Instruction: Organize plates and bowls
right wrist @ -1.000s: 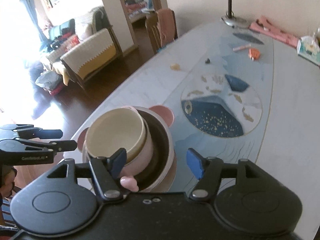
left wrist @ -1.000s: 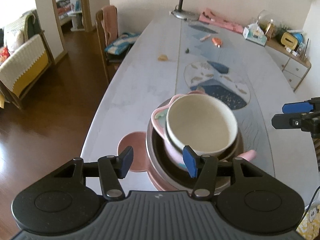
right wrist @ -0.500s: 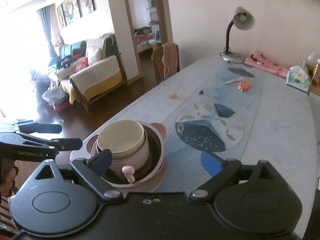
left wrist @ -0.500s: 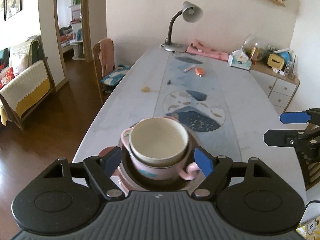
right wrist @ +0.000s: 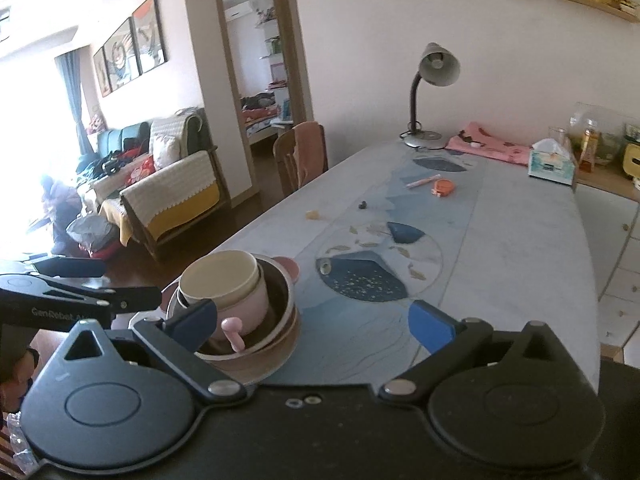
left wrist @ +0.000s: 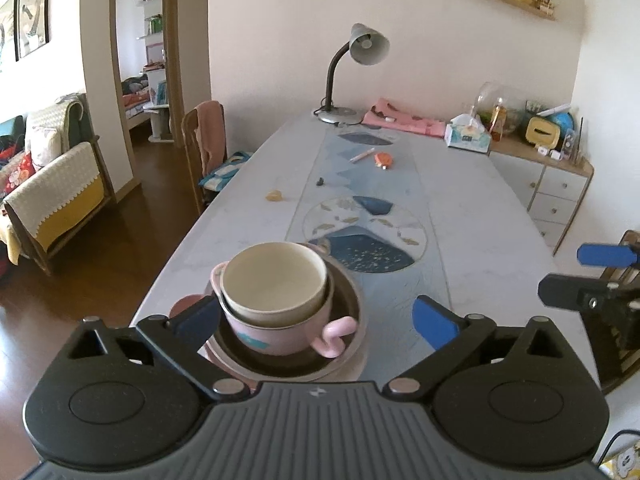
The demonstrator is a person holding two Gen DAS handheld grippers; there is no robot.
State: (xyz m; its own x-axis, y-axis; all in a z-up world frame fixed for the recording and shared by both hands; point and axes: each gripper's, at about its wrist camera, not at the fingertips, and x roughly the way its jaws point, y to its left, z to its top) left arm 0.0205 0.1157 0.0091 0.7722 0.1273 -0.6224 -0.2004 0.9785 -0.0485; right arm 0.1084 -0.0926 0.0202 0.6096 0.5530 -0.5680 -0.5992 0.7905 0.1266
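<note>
A stack of dishes stands at the near end of the table. A cream bowl (left wrist: 274,282) sits inside a pink handled bowl (left wrist: 280,330), inside a dark metal bowl (left wrist: 348,300), on a pink plate (left wrist: 182,306). My left gripper (left wrist: 316,318) is open and empty, just behind the stack. The stack also shows in the right wrist view, with the cream bowl (right wrist: 220,282) on top. My right gripper (right wrist: 312,322) is open and empty, to the right of the stack.
The long table (left wrist: 460,216) carries a round blue placemat (left wrist: 366,236), a desk lamp (left wrist: 352,76), a pink cloth (left wrist: 404,120), a tissue box (left wrist: 468,136) and small items at the far end. A chair (left wrist: 204,144) stands at the left side. A sideboard (left wrist: 556,184) is at right.
Both grippers have pulled back and up from the stack and opened wider. The stack stays where it was on the table.
</note>
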